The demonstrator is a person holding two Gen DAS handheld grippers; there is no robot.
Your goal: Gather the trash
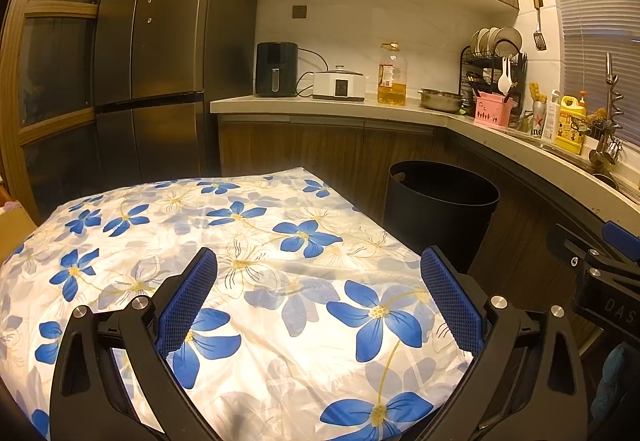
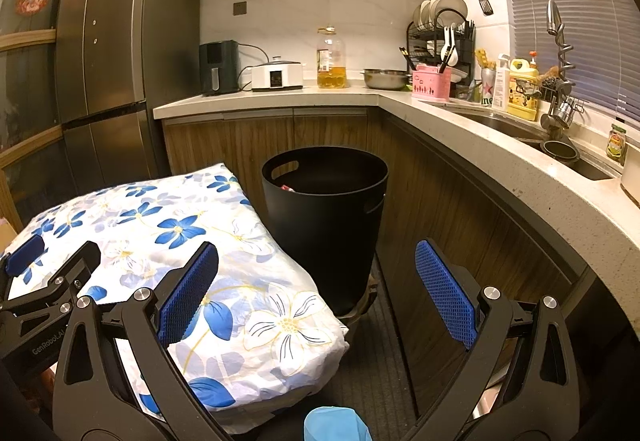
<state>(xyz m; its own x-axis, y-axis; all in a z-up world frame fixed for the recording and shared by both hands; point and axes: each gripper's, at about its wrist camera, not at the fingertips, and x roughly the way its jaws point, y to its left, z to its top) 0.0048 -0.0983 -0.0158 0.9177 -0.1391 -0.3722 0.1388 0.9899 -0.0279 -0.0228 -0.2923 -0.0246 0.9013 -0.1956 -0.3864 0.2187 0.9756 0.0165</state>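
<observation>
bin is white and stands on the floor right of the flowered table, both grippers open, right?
Not quite: the bin is black, as the right wrist view shows. It does stand on the floor right of the flowered table, and the left gripper and right gripper are open.

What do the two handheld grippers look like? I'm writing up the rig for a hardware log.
Both match: the left gripper and right gripper have black Y-shaped frames with triangular cut-outs and silver round bolts. Each finger carries a flat blue pad with a fine grid texture. The right wrist view shows white "GenRobot.AI" lettering on the left gripper's body. No cables or sleeves show.
</observation>
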